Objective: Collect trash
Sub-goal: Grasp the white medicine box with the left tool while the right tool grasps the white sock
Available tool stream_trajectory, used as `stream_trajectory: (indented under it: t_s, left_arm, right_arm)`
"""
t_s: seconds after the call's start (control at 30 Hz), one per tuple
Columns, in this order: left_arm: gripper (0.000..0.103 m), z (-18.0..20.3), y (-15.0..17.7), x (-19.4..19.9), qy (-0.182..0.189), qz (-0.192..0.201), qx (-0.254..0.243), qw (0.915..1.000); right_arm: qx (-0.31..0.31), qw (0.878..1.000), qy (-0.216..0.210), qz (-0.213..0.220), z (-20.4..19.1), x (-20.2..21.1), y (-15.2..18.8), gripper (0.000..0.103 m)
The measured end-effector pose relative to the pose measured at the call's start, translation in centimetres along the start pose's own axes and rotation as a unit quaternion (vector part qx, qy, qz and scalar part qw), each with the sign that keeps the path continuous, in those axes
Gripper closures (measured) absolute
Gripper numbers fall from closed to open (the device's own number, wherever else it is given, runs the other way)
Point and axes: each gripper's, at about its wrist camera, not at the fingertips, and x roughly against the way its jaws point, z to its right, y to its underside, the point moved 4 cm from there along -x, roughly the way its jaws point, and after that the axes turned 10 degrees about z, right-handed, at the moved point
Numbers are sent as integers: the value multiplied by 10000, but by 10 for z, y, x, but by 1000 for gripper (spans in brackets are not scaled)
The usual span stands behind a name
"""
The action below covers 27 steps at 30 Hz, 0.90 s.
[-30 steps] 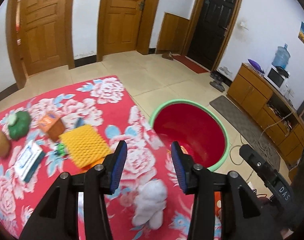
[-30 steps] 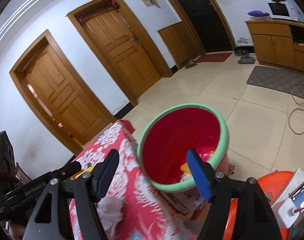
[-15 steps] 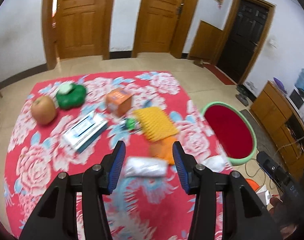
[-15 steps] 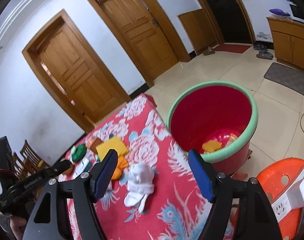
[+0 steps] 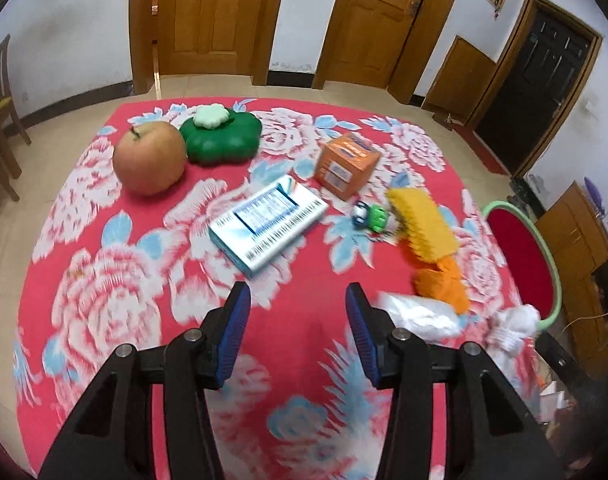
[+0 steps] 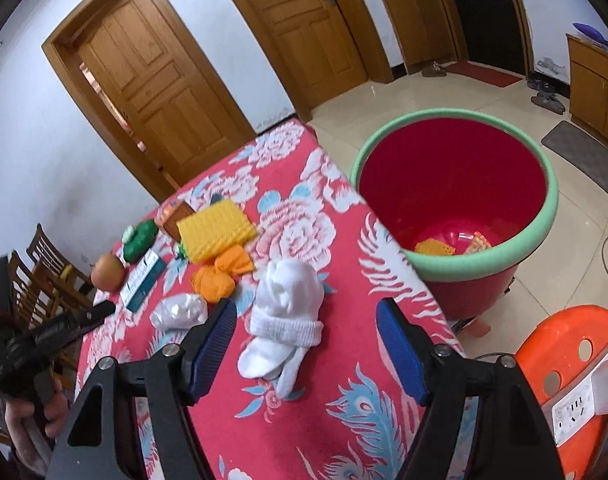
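Note:
A red bin with a green rim (image 6: 456, 208) stands on the floor beside the table and holds some orange scraps; it also shows in the left wrist view (image 5: 522, 256). On the red flowered cloth lie white socks (image 6: 287, 304), a crumpled clear plastic bag (image 6: 179, 312), orange cloth (image 6: 219, 274) and a yellow sponge (image 6: 215, 232). My right gripper (image 6: 306, 344) is open and empty, just above the socks. My left gripper (image 5: 295, 322) is open and empty over bare cloth, with the plastic bag (image 5: 418, 314) to its right.
An apple (image 5: 149, 158), a green flower-shaped box (image 5: 219, 138), an orange carton (image 5: 346, 166), a blue-white flat box (image 5: 267, 224) and a small green toy (image 5: 370, 218) lie farther back on the table. An orange stool (image 6: 564, 364) with a power strip stands right of the table.
My left gripper swung left from the bin to the table's middle. My right gripper drew back from the bin and now sits over the socks. Both stayed open.

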Motion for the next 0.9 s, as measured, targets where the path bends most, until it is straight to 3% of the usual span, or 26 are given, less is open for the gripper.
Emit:
stream_trajectory:
  t_s: [0.2, 0.33, 0.43, 0.73, 0.9]
  left_arm:
    - [39, -17, -21, -35, -238, -143, -383, 9989]
    - [38, -22, -28, -51, -356, -187, -619, 9973]
    - [29, -19, -33, -62, -274, -217, -848, 9958]
    - [28, -16, -40, -81, 64, -306, -996, 9945]
    - [28, -4, -26, -88, 158, -499, -1215, 9912]
  right_arm:
    - [153, 9997, 83, -198, -4, -11, 8, 28]
    - [221, 9992, 134, -319, -6, -17, 12, 28]
    - [226, 9989, 149, -383, -6, -21, 16, 28]
    - [405, 9976, 315, -464, -12, -31, 18, 28]
    - [435, 9976, 308, -452, -13, -31, 19, 28]
